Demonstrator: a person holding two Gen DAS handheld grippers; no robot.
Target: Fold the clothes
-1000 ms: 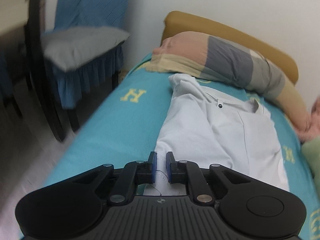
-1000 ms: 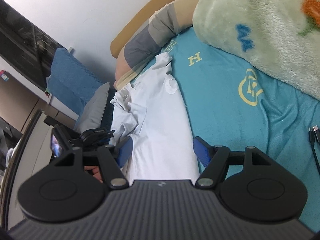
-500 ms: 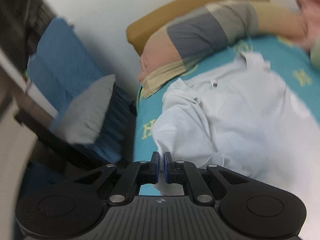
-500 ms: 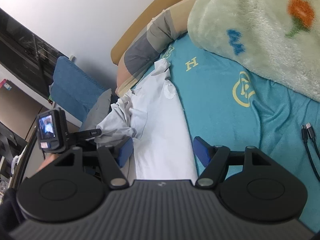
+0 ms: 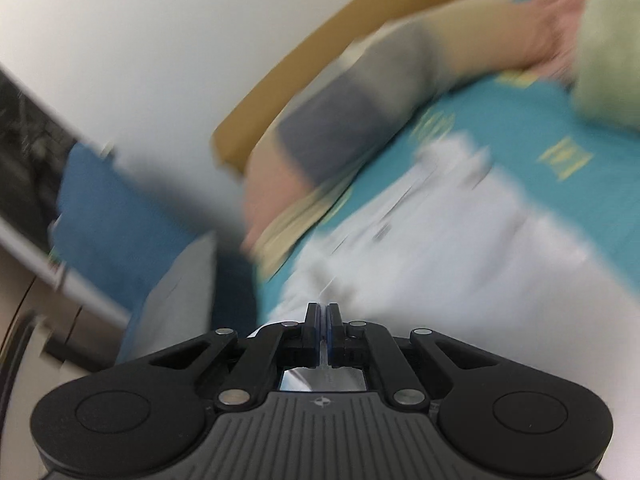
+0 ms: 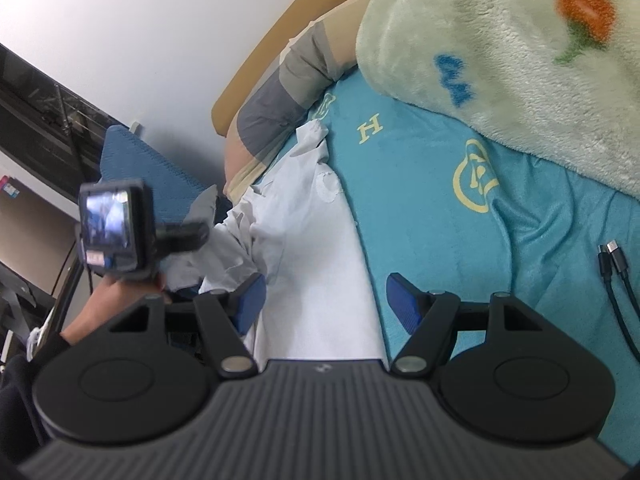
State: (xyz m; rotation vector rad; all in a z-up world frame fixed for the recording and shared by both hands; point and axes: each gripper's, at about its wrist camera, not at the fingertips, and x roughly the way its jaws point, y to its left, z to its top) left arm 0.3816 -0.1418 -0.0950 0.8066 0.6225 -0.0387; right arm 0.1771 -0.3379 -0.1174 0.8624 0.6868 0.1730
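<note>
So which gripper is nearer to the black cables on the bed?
Right. The right gripper stands open above the white shirt, with the cables just beside it. The left gripper is beyond the shirt's opposite edge.

You've got a white shirt (image 6: 316, 248) on a teal sheet (image 6: 420, 208) with yellow logos, a pale green blanket (image 6: 520, 60) with an orange flower, grey-tan block pillow (image 6: 280, 100), and blue claw pads (image 6: 400, 294).

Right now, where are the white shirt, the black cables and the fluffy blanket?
white shirt (image 6: 316, 280): right wrist view, on its flat smooth body.
black cables (image 6: 616, 264): right wrist view, just below the plug ends.
fluffy blanket (image 6: 500, 40): right wrist view, on its pale green pile.
</note>
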